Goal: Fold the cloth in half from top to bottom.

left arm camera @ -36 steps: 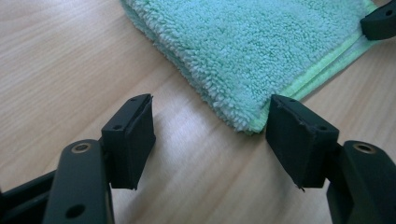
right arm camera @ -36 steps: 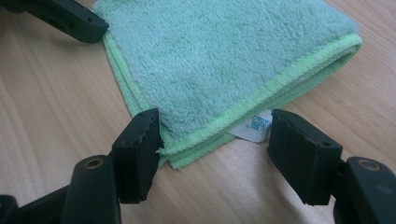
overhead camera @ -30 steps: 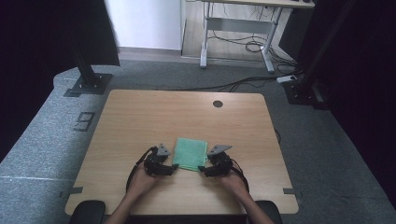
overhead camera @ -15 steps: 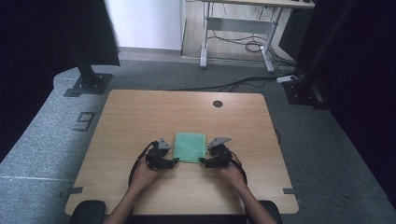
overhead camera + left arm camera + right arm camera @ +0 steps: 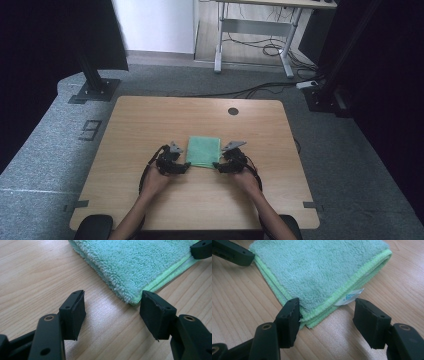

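Wooden table (image 5: 150,125), folded green towel (image 5: 203,151) (white tag (image 5: 349,297) in right gripper view), both claws (image 5: 112,312) (image 5: 327,320) apart.

— Where does the folded towel (image 5: 203,151) lie?
— On the bench (image 5: 150,125), toward the person's side of its middle.
— And the hand-held grippers?
— The left hand-held gripper (image 5: 186,167) at its near left corner, the right hand-held gripper (image 5: 216,166) at its near right corner.

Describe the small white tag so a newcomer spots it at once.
On the wooden table lies a folded green cloth. At its near corner by the right gripper, the white tag pokes from between the layers, the one smooth white bit against fluffy green.
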Demonstrator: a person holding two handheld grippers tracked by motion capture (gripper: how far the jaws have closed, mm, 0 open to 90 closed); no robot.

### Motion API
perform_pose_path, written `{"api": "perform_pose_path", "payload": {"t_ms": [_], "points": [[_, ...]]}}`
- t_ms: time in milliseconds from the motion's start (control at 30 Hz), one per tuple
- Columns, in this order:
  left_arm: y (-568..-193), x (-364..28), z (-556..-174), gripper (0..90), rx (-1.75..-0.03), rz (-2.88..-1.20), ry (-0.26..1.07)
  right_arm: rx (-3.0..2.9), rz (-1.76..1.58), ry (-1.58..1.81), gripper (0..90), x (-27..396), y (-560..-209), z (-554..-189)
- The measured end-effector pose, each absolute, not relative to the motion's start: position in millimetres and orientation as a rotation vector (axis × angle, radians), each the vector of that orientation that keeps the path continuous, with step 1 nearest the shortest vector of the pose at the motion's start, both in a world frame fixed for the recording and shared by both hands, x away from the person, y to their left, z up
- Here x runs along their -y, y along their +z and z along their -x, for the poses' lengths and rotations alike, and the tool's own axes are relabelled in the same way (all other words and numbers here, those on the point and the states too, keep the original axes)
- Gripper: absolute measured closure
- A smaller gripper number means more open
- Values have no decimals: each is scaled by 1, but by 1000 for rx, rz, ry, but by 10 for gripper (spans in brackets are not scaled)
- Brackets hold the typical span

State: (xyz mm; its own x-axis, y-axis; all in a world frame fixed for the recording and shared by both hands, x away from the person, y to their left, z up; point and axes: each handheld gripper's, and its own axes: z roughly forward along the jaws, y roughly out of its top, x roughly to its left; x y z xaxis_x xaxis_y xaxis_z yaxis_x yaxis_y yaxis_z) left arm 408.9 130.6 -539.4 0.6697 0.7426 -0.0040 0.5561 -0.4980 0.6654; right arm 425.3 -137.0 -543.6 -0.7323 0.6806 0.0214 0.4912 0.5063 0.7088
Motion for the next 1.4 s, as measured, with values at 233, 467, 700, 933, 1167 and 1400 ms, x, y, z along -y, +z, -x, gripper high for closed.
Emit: {"api": "perform_pose_path", "payload": {"t_ms": [233,467,700,933,1167,1400], "points": [[-539,-128,-408,367,-988,-2233,371,-2484,-996,1036,347,137,-543,-426],[-534,-125,-404,351,-953,-2236,369,-2474,-1000,1024,310,136,-541,-425],[-529,-121,-399,262,-911,-2241,350,-2482,-997,1045,226,137,-537,-422],[-520,-124,-392,166,-882,-2211,312,-2492,-986,1081,149,138,-529,-417],[-514,-131,-383,140,-871,-2230,301,-2487,-975,1097,125,145,-520,-410],[-508,-148,-374,138,-892,-2196,292,-2470,-973,1099,81,158,-513,-402]]}}
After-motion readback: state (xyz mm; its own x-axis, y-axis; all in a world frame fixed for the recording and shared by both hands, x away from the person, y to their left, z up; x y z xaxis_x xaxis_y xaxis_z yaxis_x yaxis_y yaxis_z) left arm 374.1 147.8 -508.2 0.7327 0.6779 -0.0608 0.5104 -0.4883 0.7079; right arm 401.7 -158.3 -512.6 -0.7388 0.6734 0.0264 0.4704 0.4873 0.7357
